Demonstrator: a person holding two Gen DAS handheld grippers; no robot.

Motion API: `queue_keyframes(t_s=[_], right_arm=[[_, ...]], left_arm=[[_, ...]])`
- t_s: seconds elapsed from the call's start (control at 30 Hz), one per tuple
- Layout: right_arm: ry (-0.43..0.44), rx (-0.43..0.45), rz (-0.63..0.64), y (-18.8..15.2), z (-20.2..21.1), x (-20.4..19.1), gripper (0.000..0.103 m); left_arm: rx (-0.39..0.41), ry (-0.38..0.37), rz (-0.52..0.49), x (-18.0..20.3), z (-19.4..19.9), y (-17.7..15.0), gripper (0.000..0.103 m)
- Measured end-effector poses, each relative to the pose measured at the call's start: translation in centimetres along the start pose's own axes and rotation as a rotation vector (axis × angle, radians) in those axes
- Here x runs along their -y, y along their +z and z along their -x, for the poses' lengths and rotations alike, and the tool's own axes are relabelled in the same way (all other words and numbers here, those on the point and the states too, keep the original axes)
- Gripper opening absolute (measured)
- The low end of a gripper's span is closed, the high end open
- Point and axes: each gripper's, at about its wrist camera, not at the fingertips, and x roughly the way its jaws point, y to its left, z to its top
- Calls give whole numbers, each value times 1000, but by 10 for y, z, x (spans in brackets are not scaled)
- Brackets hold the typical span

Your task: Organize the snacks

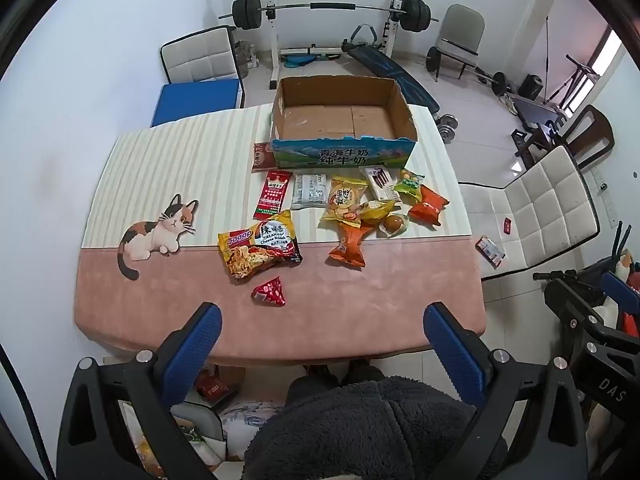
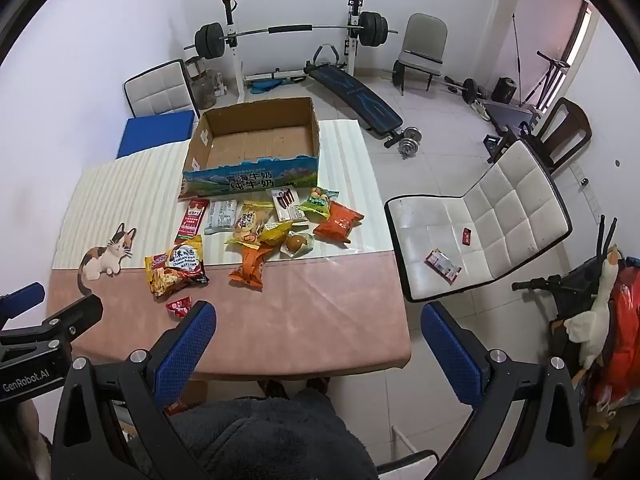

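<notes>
While both grippers hung wide and empty over the table's near edge, the red snack packet (image 1: 269, 291) lay closest, just ahead of the left gripper (image 1: 320, 334), the right gripper (image 2: 318, 338) farther off, the empty cardboard box (image 1: 342, 120) at the far edge.
</notes>
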Motion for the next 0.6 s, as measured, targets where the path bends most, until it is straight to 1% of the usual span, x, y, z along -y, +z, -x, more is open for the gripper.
queue_keyframes(t_s=[0.4, 0.43, 0.6], right_arm=[[2, 10, 0, -1, 1, 0, 103], [3, 10, 0, 5, 2, 2, 103], [3, 17, 0, 7, 0, 2, 103]], left_arm=[[1, -8, 4, 0, 0, 0, 103], [2, -9, 4, 0, 0, 0, 103], [3, -9, 6, 0, -1, 0, 103]])
